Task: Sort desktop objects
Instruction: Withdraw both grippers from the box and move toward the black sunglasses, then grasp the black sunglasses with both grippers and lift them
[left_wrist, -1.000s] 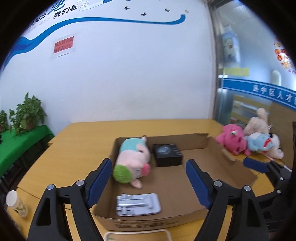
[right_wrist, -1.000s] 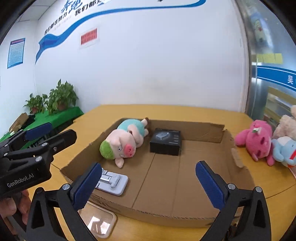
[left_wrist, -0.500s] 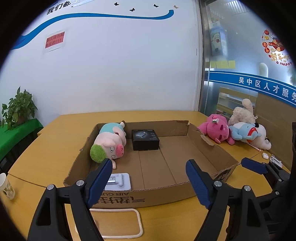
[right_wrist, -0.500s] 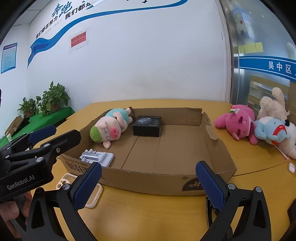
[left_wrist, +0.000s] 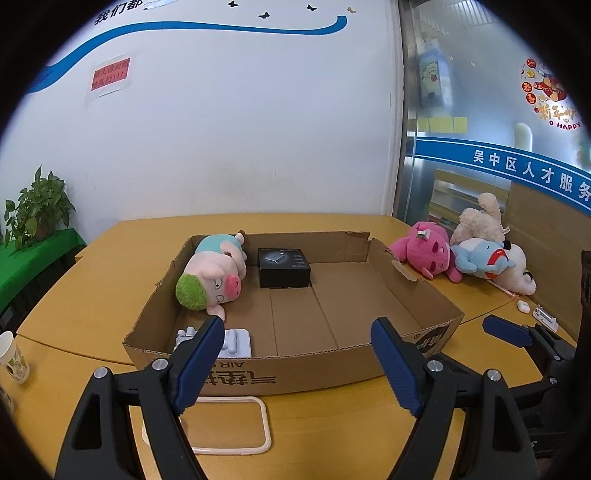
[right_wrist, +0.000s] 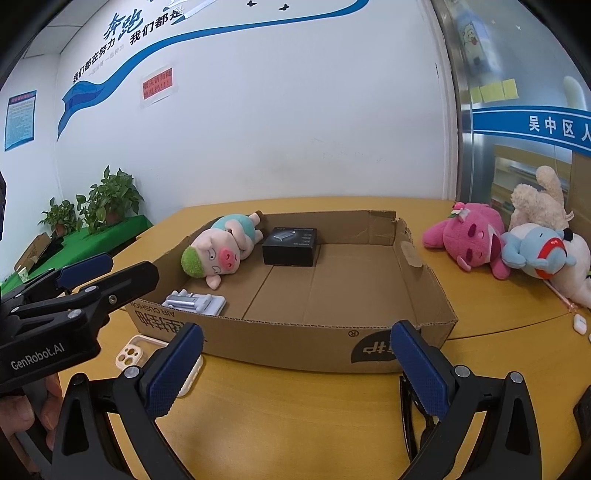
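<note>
A shallow cardboard box (left_wrist: 291, 373) (right_wrist: 280, 343) lies on the wooden table. Inside it are a pink pig plush (left_wrist: 210, 275) (right_wrist: 218, 249), a black box (left_wrist: 283, 266) (right_wrist: 291, 246) and a silver phone stand (left_wrist: 236, 341) (right_wrist: 195, 302). A cream phone case (left_wrist: 229, 424) (right_wrist: 142, 350) lies on the table in front of the box. My left gripper (left_wrist: 297, 363) is open and empty, above the case, short of the box's front wall. My right gripper (right_wrist: 295, 365) is open and empty, in front of the box. Black glasses (right_wrist: 417, 417) lie under its right finger.
A pink plush (left_wrist: 424, 253) (right_wrist: 469, 236), a blue plush (left_wrist: 480, 258) (right_wrist: 535, 251) and a cream plush (left_wrist: 484, 219) (right_wrist: 539, 199) lie on the table right of the box. A white earbud case (left_wrist: 522, 305) (right_wrist: 580, 323) lies near them. A paper cup (left_wrist: 13, 356) stands at the left edge.
Both grippers have pulled back from over the box toward the near table edge. The phone case and the box's front wall have come into view. Both stay open.
</note>
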